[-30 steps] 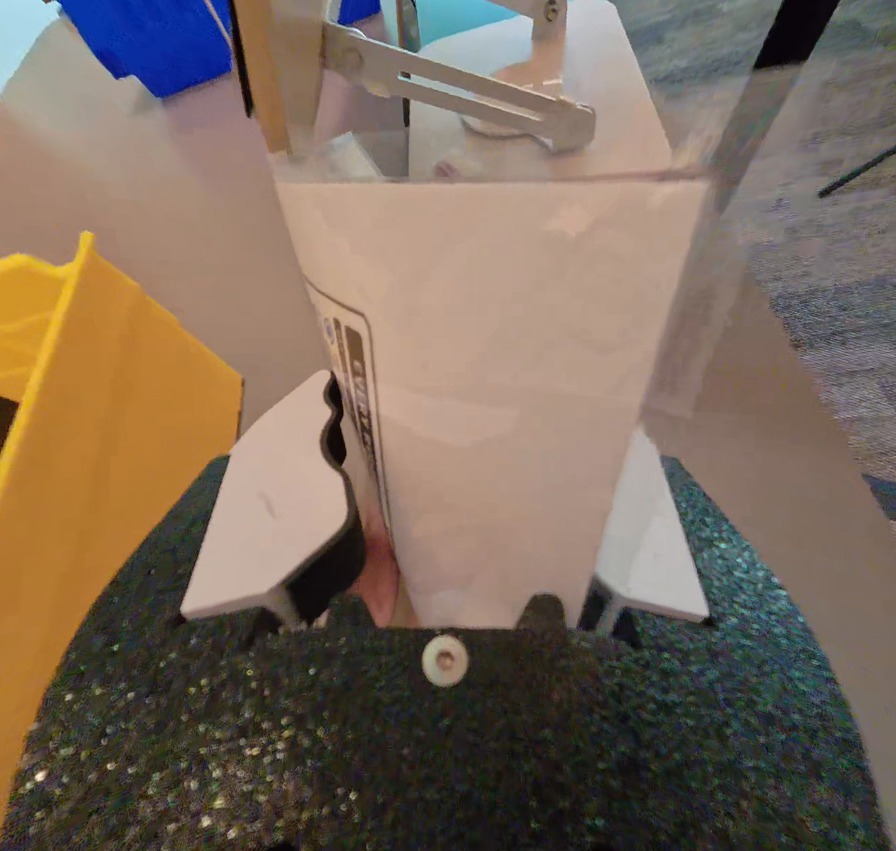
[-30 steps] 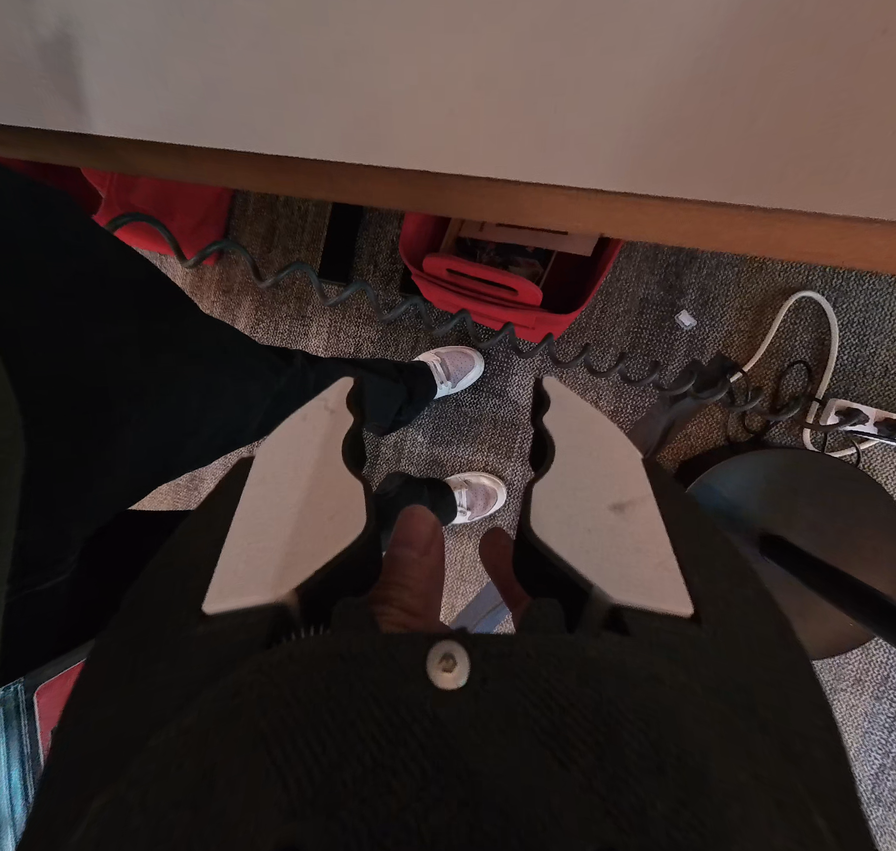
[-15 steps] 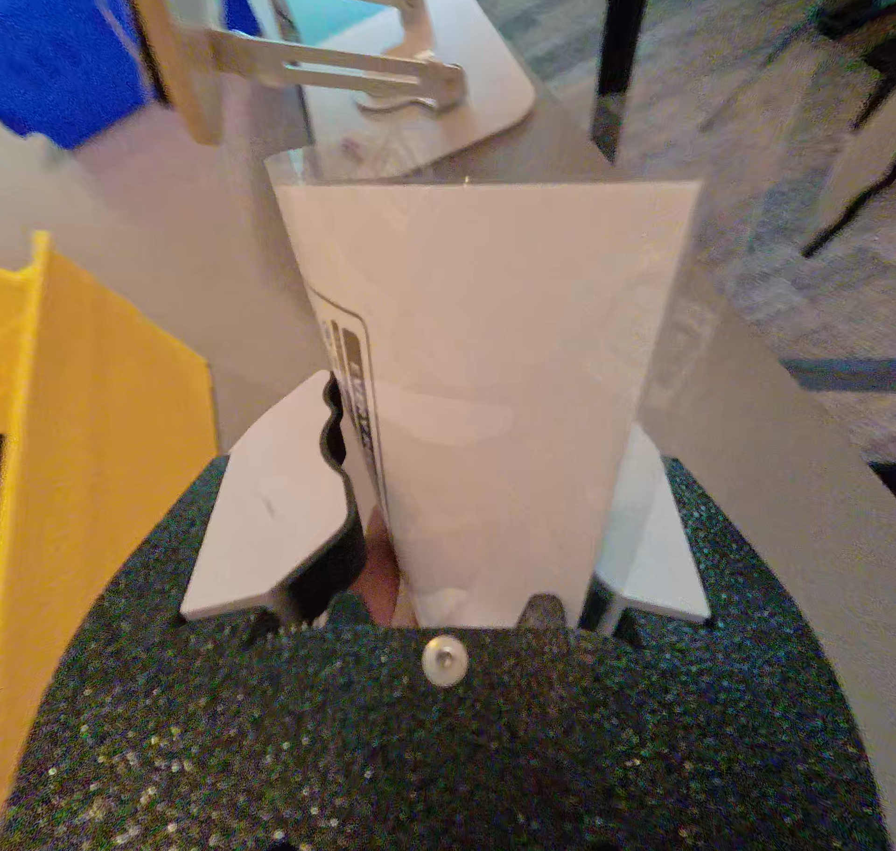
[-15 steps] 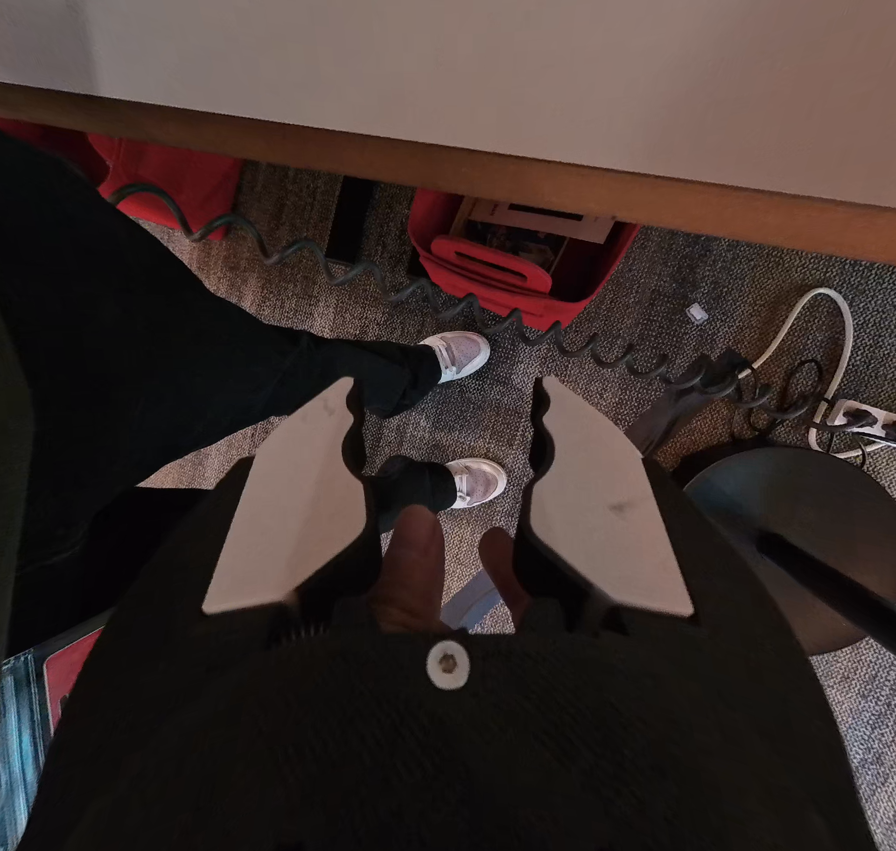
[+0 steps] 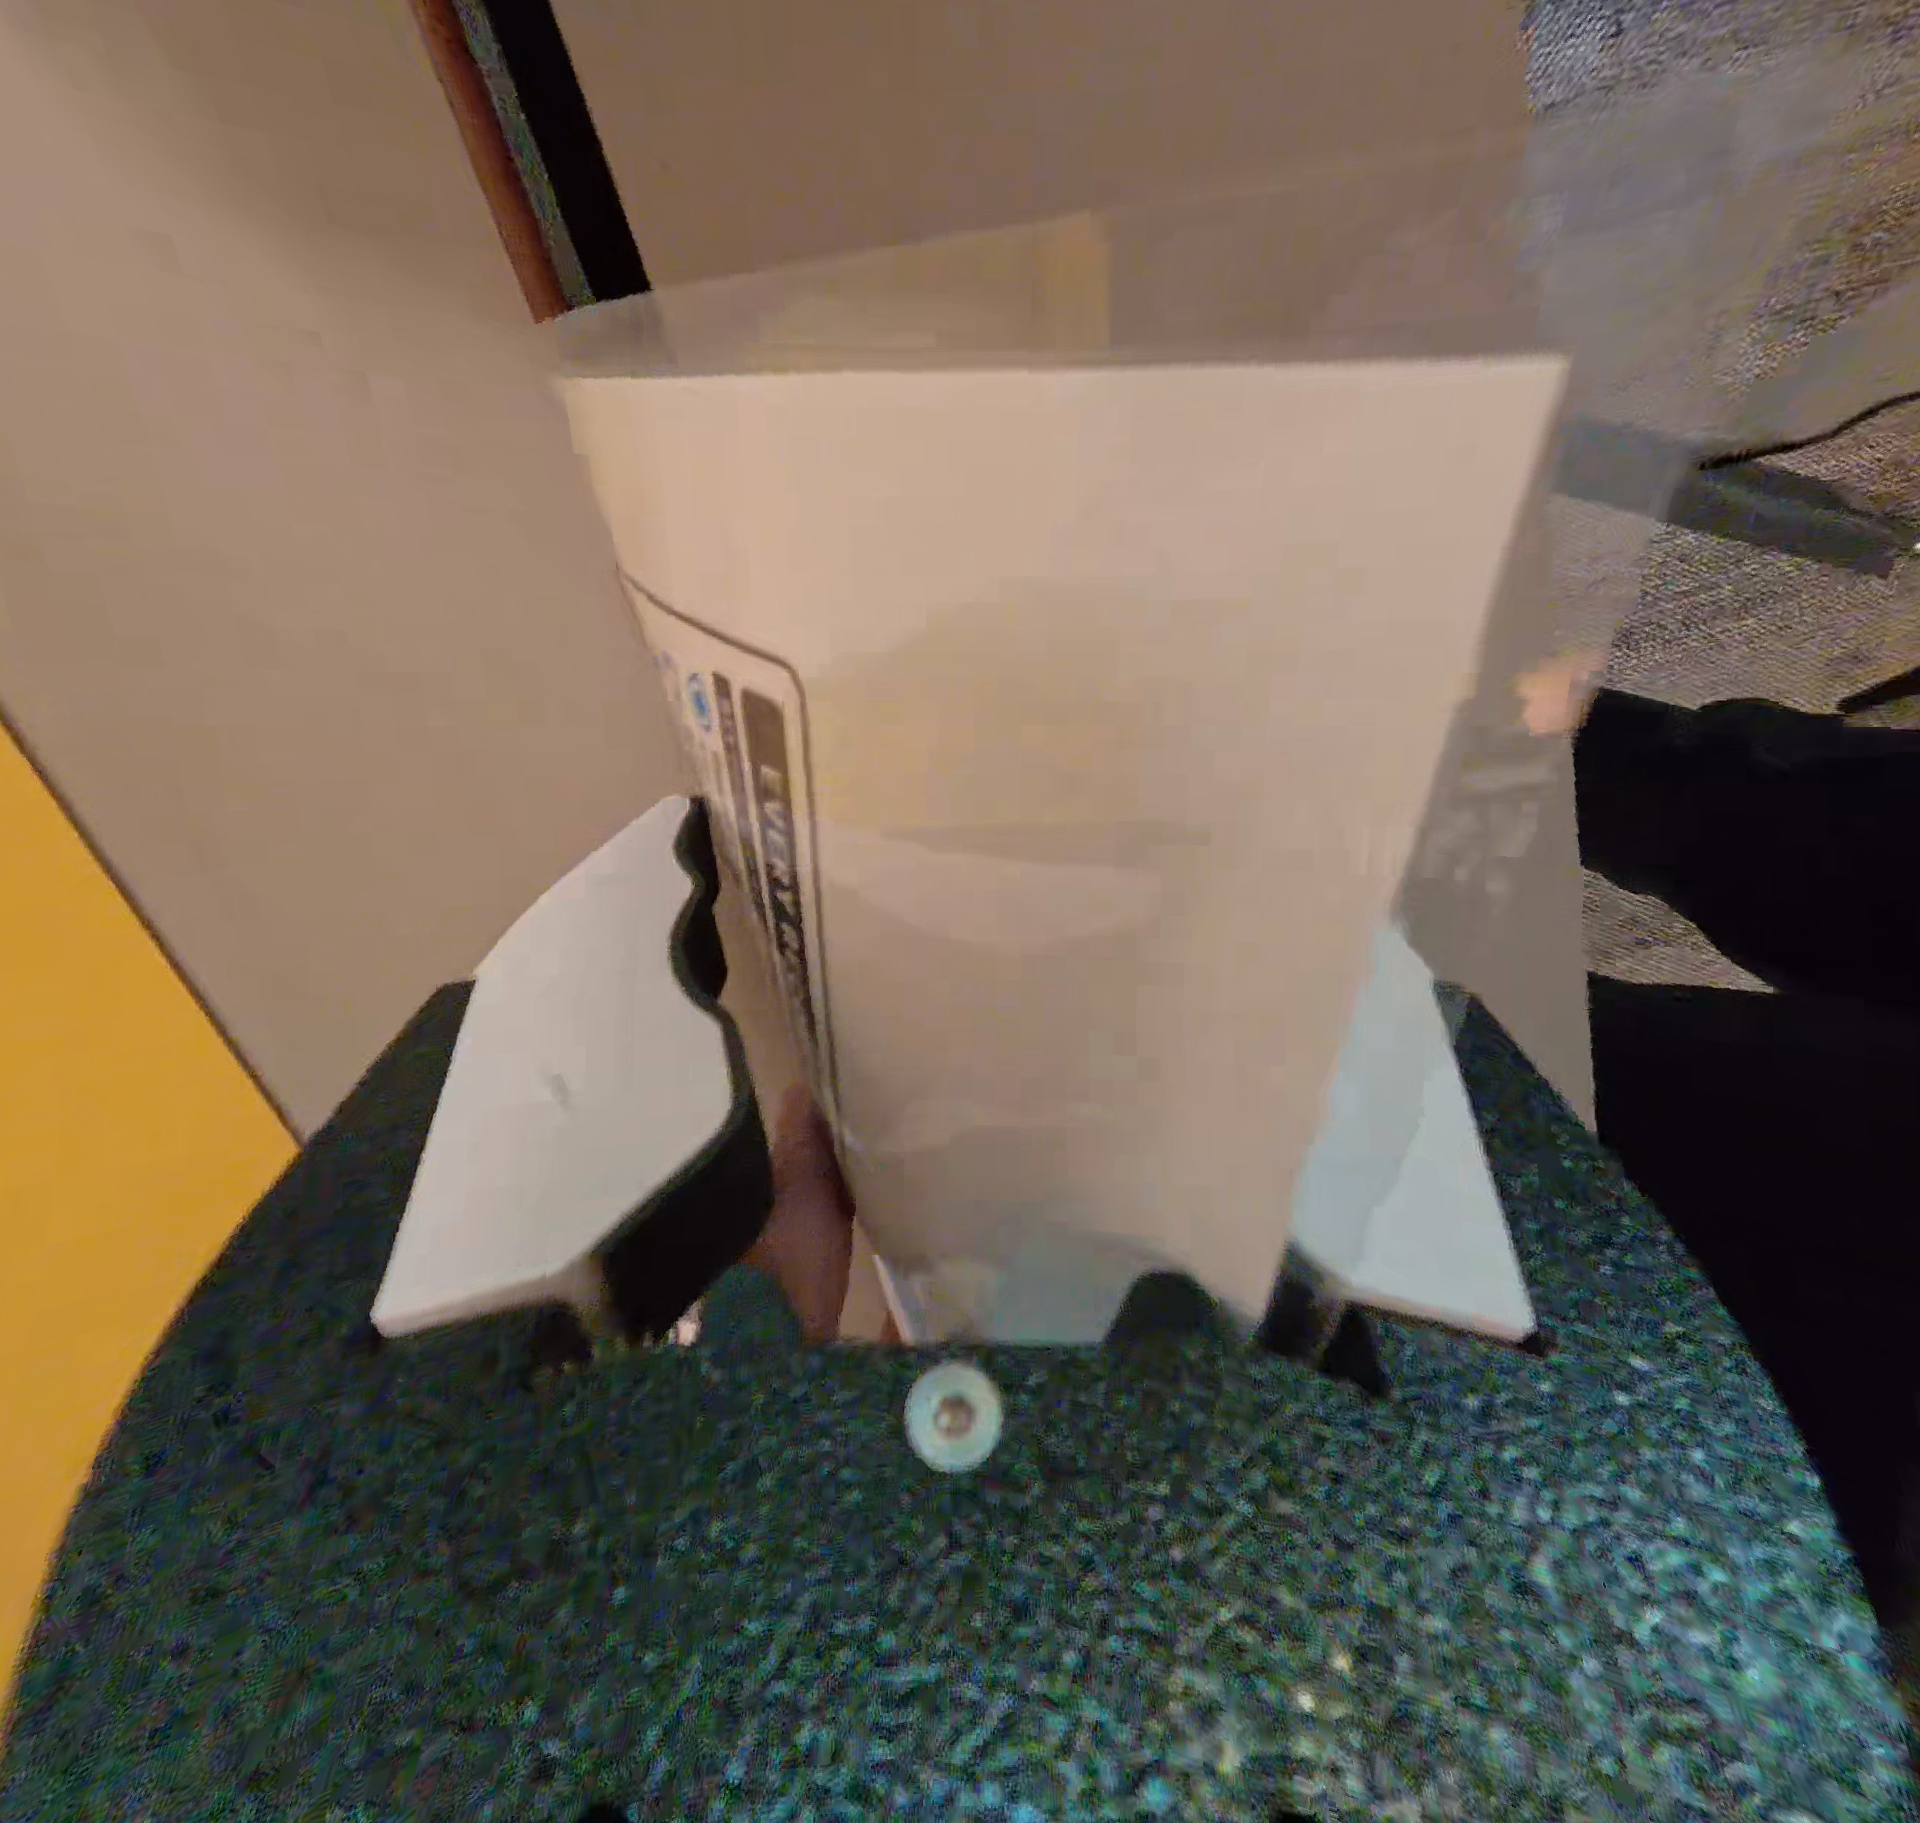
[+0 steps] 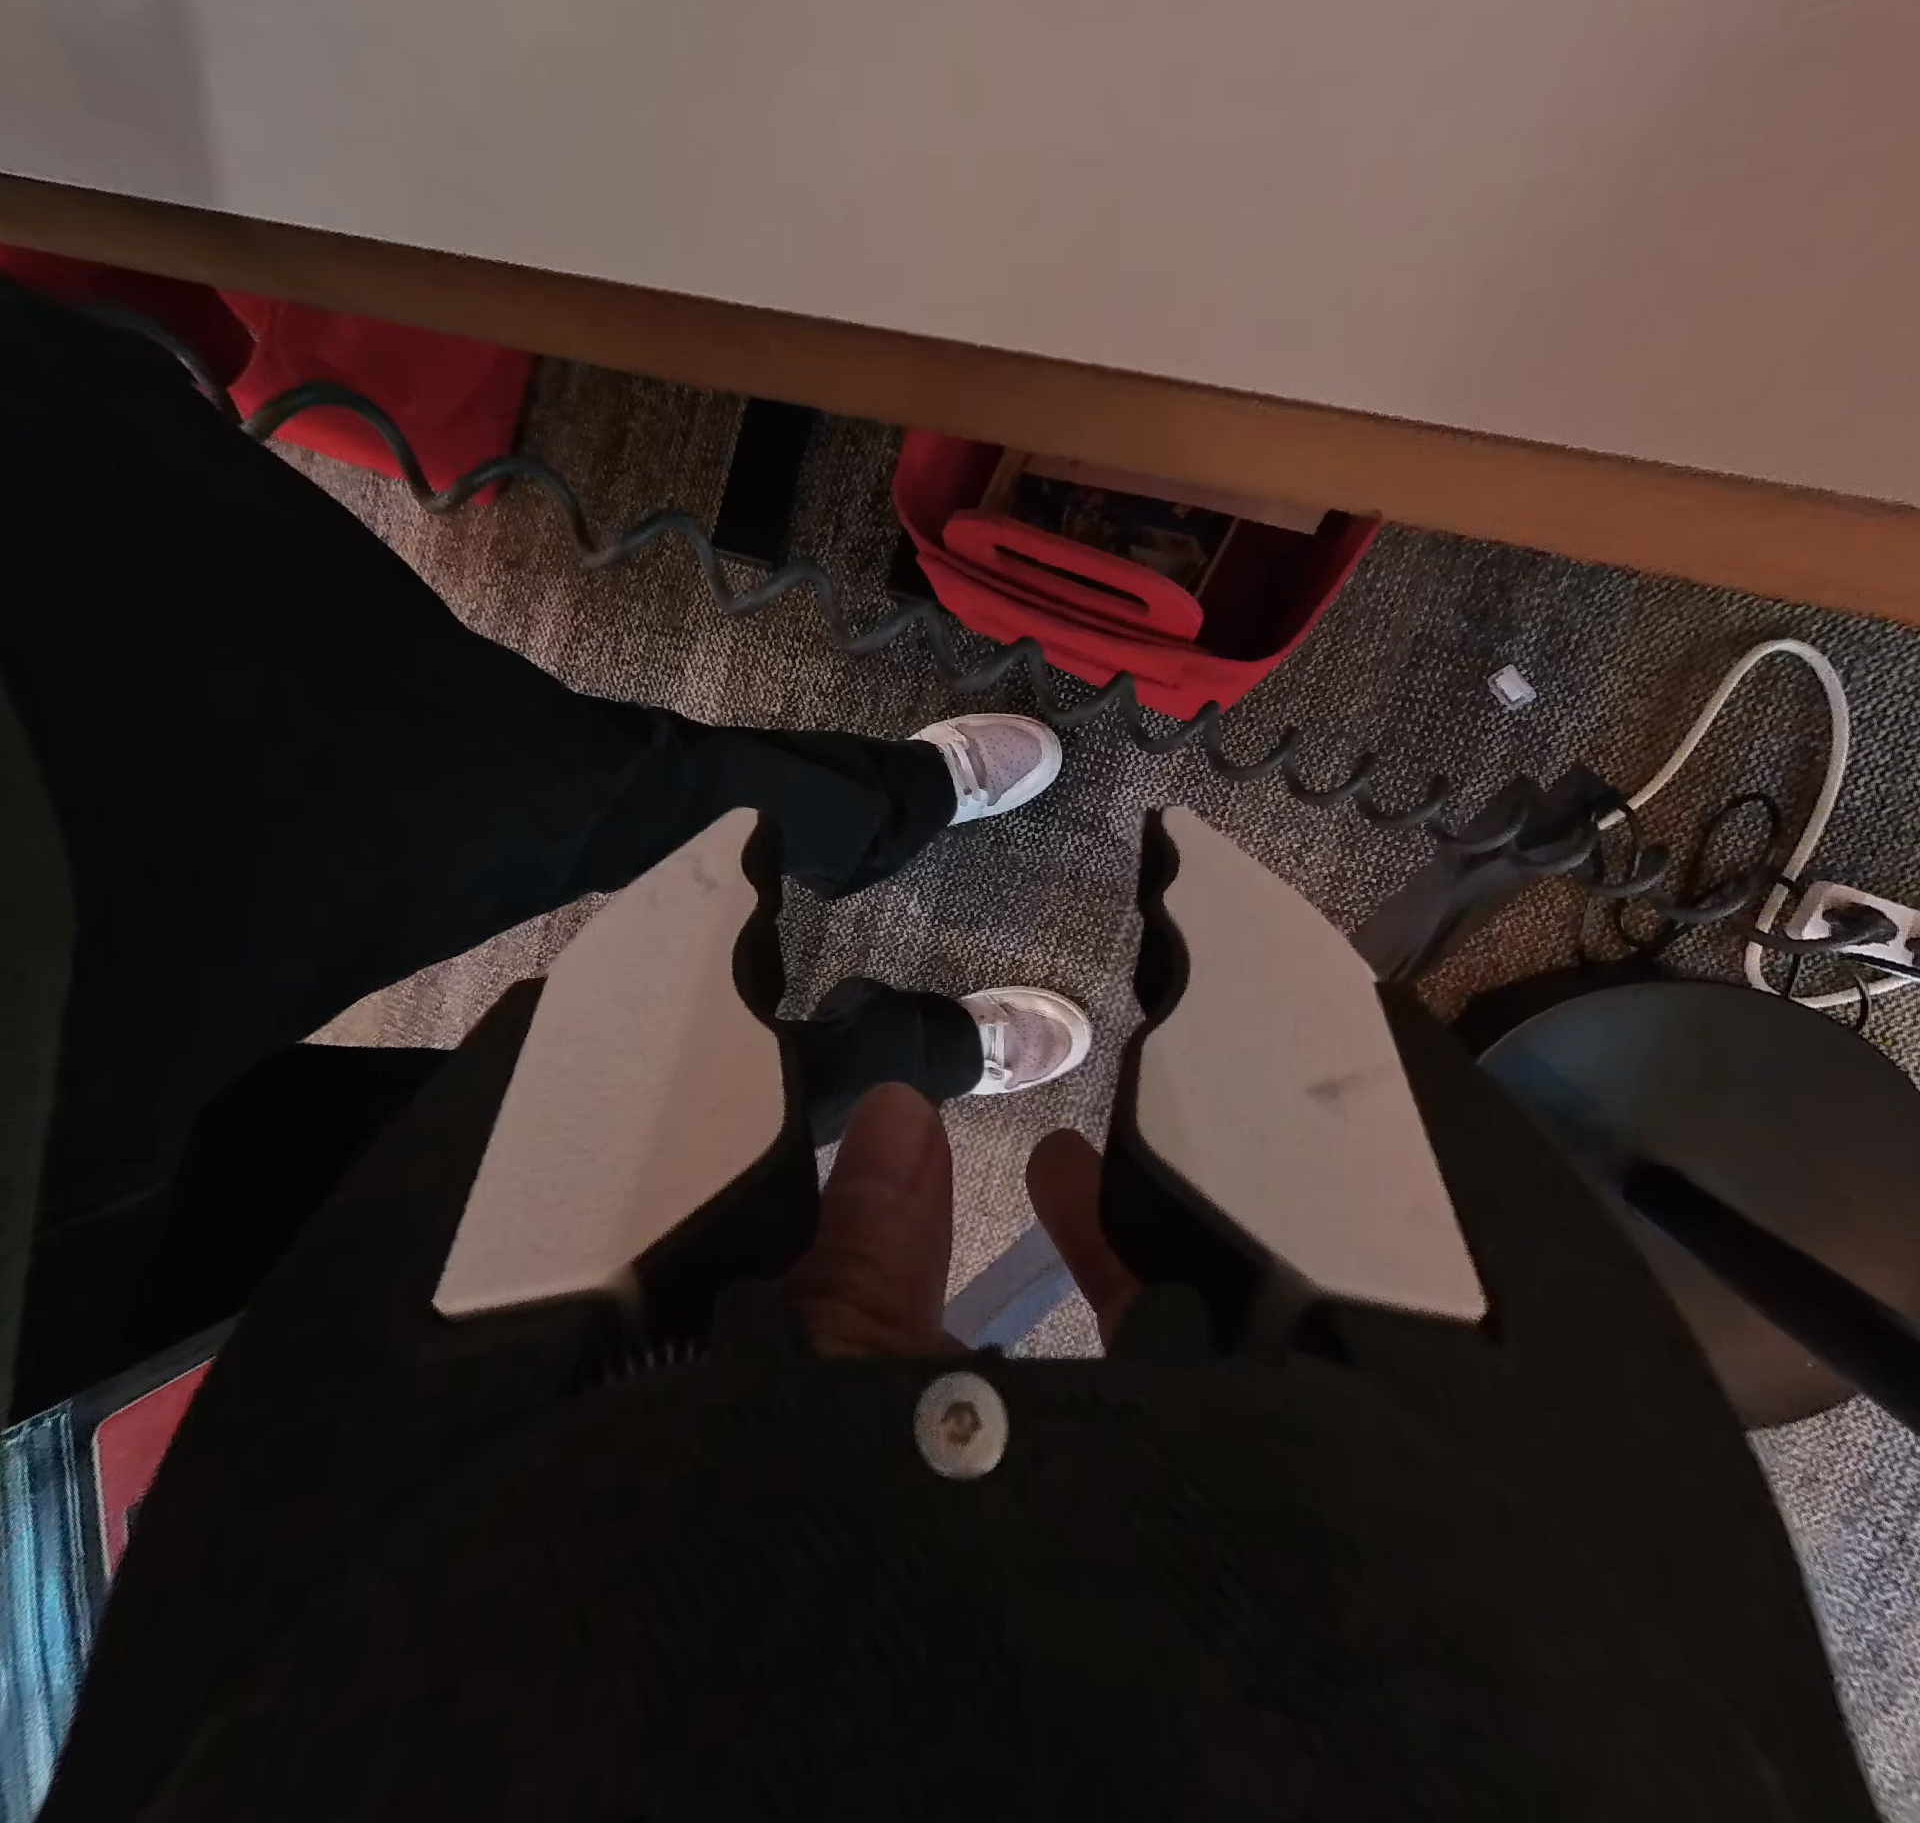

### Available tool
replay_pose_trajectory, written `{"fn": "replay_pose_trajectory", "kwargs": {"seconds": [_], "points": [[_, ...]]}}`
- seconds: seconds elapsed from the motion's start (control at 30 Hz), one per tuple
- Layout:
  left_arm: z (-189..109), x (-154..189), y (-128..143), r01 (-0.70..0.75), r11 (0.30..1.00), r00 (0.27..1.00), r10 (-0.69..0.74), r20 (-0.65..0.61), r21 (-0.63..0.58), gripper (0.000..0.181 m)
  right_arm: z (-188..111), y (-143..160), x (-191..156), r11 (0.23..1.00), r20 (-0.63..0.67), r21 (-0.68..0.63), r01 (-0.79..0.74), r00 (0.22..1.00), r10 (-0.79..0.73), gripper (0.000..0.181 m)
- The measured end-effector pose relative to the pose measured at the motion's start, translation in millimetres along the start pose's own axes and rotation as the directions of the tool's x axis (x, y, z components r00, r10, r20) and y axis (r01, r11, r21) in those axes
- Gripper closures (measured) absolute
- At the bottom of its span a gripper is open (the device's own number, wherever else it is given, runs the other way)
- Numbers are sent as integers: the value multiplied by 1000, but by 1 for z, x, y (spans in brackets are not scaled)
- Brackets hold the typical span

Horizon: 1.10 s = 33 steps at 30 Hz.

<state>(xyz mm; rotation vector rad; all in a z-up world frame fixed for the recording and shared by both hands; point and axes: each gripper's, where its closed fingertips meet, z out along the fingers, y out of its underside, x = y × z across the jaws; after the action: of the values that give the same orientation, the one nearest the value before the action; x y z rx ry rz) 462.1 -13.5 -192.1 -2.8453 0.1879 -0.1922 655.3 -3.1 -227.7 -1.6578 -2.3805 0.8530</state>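
Observation:
My left gripper (image 5: 1039,869) is shut on a white card in a clear plastic sleeve (image 5: 1091,734). The sleeve stands upright between the jaws, and a printed strip runs down its left face. It hides the right fingertip. The gripper is over the pale table (image 5: 260,423), near its edge. My right gripper (image 6: 956,817) is open and empty. It points down at the grey carpet (image 6: 1039,900), below the table's wooden edge (image 6: 935,350). A person's two fingers (image 6: 883,1202) show between its jaws.
A yellow bin (image 5: 94,994) is at the left. A second pale tabletop (image 5: 1039,90) lies beyond a gap. On the floor are a red bag (image 6: 1101,568), a coiled black cable (image 6: 935,641), a person's legs and shoes (image 6: 997,755), a black round base (image 6: 1714,1150) and a power strip (image 6: 1860,921).
My left gripper has swung to the right with the sleeve; the blue bin and metal arm have left the view and the yellow bin has slid to the left edge. The right gripper has barely moved.

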Motion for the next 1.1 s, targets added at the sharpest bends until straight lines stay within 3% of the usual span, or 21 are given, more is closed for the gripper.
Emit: {"fn": "replay_pose_trajectory", "kwargs": {"seconds": [0.03,0.1,0.27,0.37,0.5,0.67,0.8,1.0,1.1], "points": [[2,0,0,37,998,999,-38,-20,-46,96,0,0,-1,1000,0,1,-1,1000,1,114],[4,-6,-8,113,992,993,-114,-18,-48,97,0,1,-3,1000,-4,0,0,1000,0,114],[-4,-23,-36,230,965,968,-240,68,128,100,-2,6,-7,1000,-12,5,-17,1000,17,114],[-4,-22,-29,210,976,968,-216,131,56,99,-2,9,-7,999,-14,8,-34,999,34,114],[-6,-22,-3,150,979,961,-112,254,-136,101,-2,6,-6,999,-19,24,-39,999,39,114],[3,0,-5,64,982,971,-20,239,-178,101,-2,3,-5,999,-13,32,-40,999,40,107],[10,-3,-8,101,990,971,-77,228,-98,103,0,12,2,998,-33,-1,-68,997,68,85],[2,-37,1,261,963,945,-268,187,61,104,-4,20,20,997,-103,-18,-80,992,77,80],[-8,-42,1,294,953,942,-301,147,69,105,-6,18,25,991,-111,10,-130,985,131,73]]}}
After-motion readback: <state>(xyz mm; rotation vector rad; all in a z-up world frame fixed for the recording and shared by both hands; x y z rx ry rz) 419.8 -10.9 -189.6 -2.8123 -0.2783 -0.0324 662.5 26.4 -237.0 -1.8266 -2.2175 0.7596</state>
